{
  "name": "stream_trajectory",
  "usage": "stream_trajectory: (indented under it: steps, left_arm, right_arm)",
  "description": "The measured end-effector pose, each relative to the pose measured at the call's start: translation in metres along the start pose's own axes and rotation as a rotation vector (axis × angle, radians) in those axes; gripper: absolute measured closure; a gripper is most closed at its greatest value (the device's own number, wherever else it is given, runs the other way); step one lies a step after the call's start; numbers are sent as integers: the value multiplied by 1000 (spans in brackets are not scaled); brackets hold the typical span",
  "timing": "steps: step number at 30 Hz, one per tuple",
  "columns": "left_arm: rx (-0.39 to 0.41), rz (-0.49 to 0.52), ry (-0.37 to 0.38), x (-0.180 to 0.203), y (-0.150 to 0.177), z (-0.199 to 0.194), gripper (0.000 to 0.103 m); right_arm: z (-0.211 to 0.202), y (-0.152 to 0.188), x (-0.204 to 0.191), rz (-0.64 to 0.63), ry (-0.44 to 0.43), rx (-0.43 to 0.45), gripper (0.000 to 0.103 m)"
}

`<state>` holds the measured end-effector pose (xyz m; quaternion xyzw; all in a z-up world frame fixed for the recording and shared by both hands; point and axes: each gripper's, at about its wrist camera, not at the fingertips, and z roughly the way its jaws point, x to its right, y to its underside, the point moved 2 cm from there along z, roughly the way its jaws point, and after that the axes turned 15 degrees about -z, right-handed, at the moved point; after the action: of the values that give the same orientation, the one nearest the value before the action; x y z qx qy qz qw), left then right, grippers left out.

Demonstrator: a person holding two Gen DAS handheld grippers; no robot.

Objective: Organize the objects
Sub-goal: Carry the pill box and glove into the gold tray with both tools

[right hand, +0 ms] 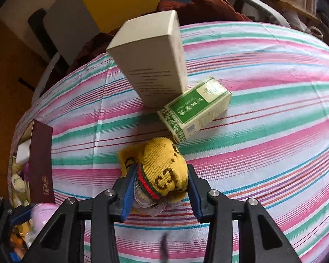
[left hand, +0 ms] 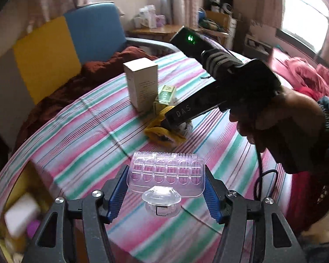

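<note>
The left gripper point(left hand: 166, 188) clamps a clear plastic tray point(left hand: 166, 173) near the camera, while the right gripper point(right hand: 161, 188) squeezes a yellow sock point(right hand: 164, 171) on the striped tablecloth point(right hand: 263, 120).

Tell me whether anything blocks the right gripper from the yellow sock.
Nothing does. The right gripper already has its blue pads on both sides of the yellow sock. The green box and white box stand beyond it, on the striped cloth.
</note>
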<state>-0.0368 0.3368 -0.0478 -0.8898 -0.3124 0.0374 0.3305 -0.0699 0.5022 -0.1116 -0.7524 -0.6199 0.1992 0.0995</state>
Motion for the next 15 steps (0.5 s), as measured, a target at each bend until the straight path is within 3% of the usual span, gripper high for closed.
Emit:
stream_trajectory:
  steps: [3, 15]
  left_arm:
    - [36, -66, -35, -1, 10, -15, 39]
    - [212, -272, -301, -36, 42, -86, 39]
  right_arm:
    - [-2, 2, -2, -7, 6, 4, 61]
    - [-7, 5, -36, -138, 26, 44, 61]
